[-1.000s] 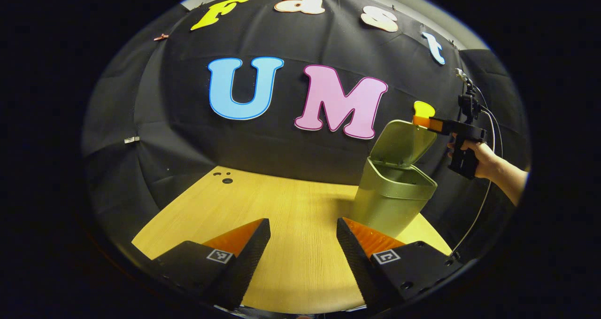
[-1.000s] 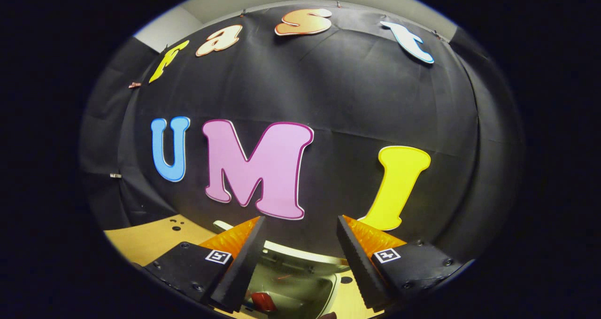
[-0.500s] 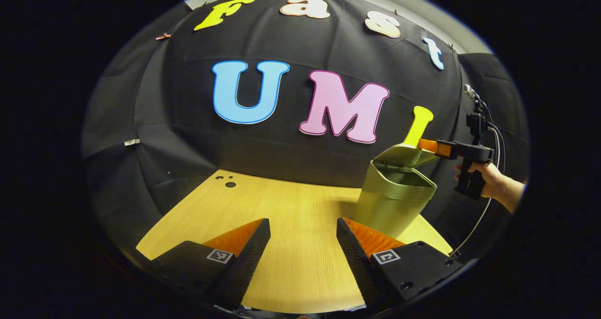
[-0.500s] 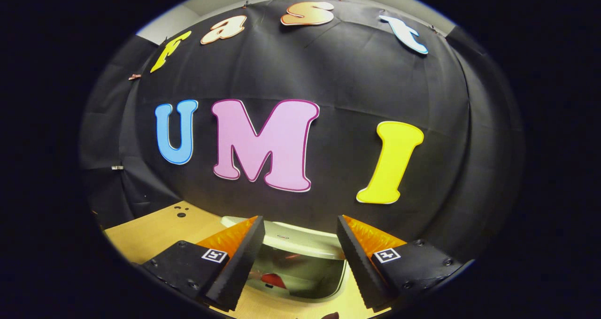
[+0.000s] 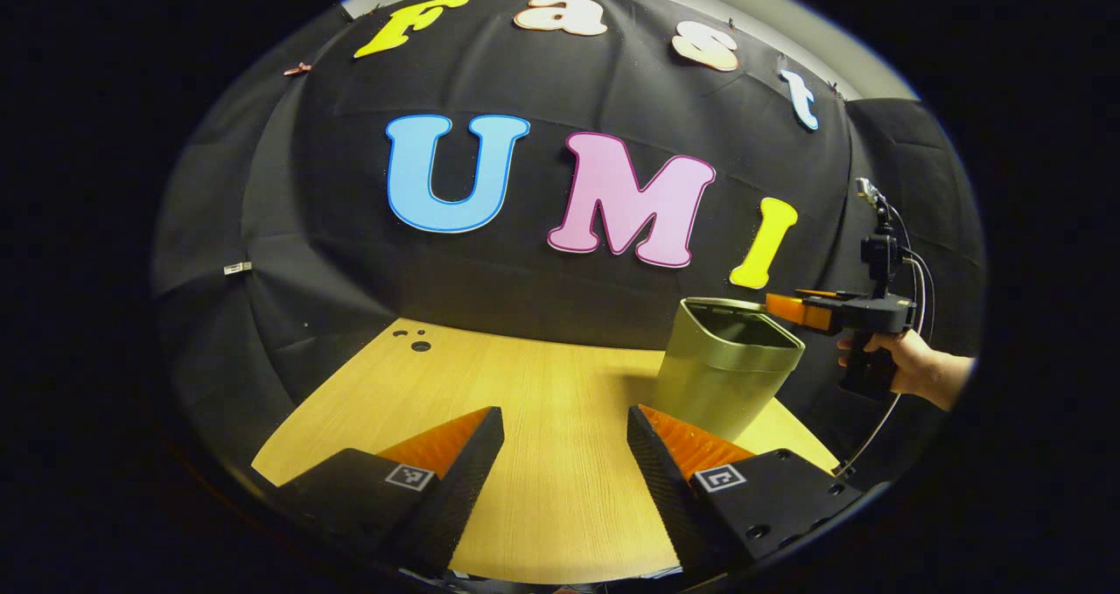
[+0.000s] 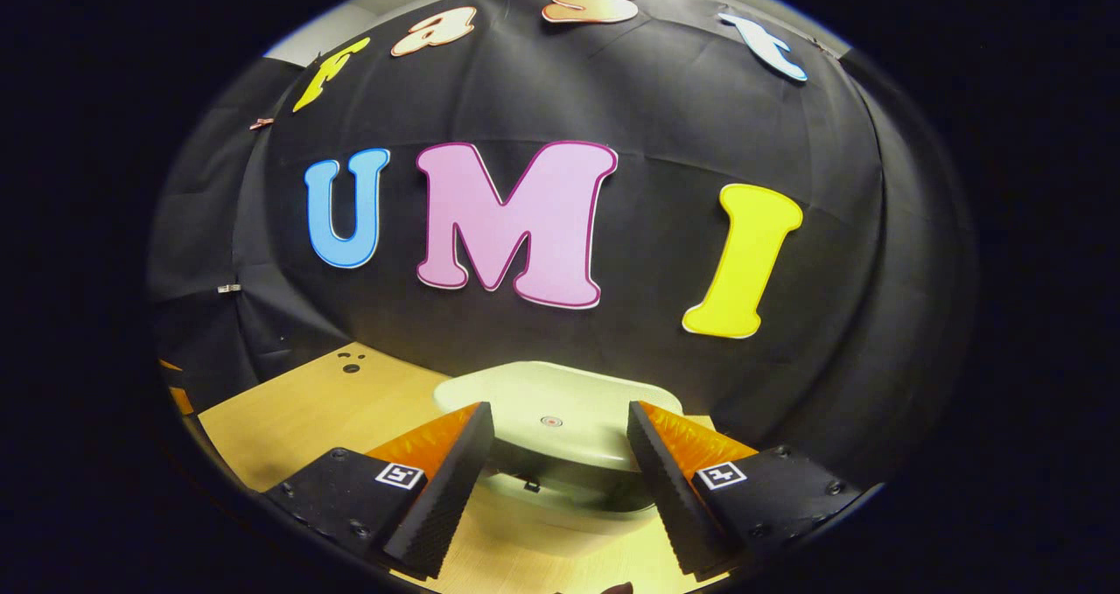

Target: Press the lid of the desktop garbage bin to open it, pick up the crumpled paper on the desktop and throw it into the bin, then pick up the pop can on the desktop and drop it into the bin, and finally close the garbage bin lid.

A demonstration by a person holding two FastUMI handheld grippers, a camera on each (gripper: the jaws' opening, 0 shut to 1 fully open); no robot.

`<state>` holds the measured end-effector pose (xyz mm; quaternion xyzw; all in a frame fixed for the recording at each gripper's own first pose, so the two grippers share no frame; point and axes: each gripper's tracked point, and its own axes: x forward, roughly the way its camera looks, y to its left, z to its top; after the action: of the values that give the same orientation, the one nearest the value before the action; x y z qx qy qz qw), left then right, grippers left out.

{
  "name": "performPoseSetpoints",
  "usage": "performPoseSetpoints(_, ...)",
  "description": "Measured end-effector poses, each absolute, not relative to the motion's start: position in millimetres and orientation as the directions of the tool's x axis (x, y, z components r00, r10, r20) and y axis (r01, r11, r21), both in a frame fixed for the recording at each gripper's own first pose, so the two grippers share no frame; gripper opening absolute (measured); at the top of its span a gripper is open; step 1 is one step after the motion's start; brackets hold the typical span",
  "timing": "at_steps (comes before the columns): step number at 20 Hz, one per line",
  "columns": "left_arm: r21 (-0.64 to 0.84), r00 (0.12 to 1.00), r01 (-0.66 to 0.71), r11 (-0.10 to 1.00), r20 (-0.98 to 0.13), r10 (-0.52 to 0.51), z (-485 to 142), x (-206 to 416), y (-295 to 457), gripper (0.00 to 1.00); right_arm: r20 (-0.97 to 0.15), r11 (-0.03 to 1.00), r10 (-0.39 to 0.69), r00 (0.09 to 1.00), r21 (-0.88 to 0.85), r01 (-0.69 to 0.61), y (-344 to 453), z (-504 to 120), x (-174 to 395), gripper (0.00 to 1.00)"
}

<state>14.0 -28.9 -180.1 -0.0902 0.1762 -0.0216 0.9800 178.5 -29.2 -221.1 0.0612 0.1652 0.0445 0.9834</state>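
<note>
**Lid nearly down on the green bin, both grippers empty**

Closest to me in the left gripper view, my left gripper [image 5: 564,454] sits low over the pale wooden tabletop [image 5: 542,384] with its fingers spread wide and nothing between them. Just past its right-hand finger stands the olive-green plastic desktop garbage bin [image 5: 722,375], upright on the table's far right part.

In the right gripper view, my right gripper [image 6: 556,454] has its fingers wide apart too, gripping nothing. Between and just beyond them lies the bin's pale green lid [image 6: 560,406], almost flat, with a dark gap under its near edge, so I can't tell whether it has latched. A small round mark sits at the lid's centre.

From the left gripper view, that right gripper shows farther off, held level by a hand [image 5: 910,362], its fingers reaching over the bin's far rim. A thin cable [image 5: 884,419] hangs from it. I cannot see inside the bin from either view.
</note>
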Motion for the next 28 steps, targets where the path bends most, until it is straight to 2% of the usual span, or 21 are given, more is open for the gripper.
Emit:
performPoseSetpoints(6, -0.194, 0.933, 0.010, 0.981, -0.350, -0.079, -183, 14, -27, 0.92, -0.396, 0.989, 0.110, 0.912, 0.130, -0.063, -20, -251, 170, 0.97)
performPoseSetpoints(12, -0.192, 0.932, 0.004, 0.981, -0.354, -0.074, -185, 15, -22, 0.92, -0.453, 0.956, 0.115, 0.884, 0.293, 0.026, -21, -266, 173, 1.00)
performPoseSetpoints(16, -0.196, 0.932, -0.001, 0.981, -0.355, -0.070, -187, 16, -18, 0.92, -0.504, 0.964, 0.106, 0.857, 0.263, 0.036, -20, -274, 181, 1.00)
performPoseSetpoints(18, -0.199, 0.932, -0.006, 0.980, -0.356, -0.067, -188, 18, -16, 0.92, -0.520, 0.974, 0.125, 0.845, 0.226, -0.004, -16, -278, 179, 1.00)
performPoseSetpoints(21, -0.202, 0.933, -0.010, 0.979, -0.355, -0.064, -188, 19, -14, 0.92, -0.463, 0.974, 0.166, 0.871, 0.218, -0.070, -12, -274, 180, 1.00)
performPoseSetpoints(24, -0.196, 0.936, -0.010, 0.980, -0.347, -0.060, -184, 20, -10, 0.92, -0.423, 0.957, 0.182, 0.888, 0.282, -0.062, -14, -270, 181, 1.00)
performPoseSetpoints(28, -0.198, 0.935, -0.012, 0.980, -0.350, -0.059, -185, 21, -7, 0.92, -0.386, 0.960, 0.156, 0.909, 0.278, -0.047, -17, -259, 177, 1.00)
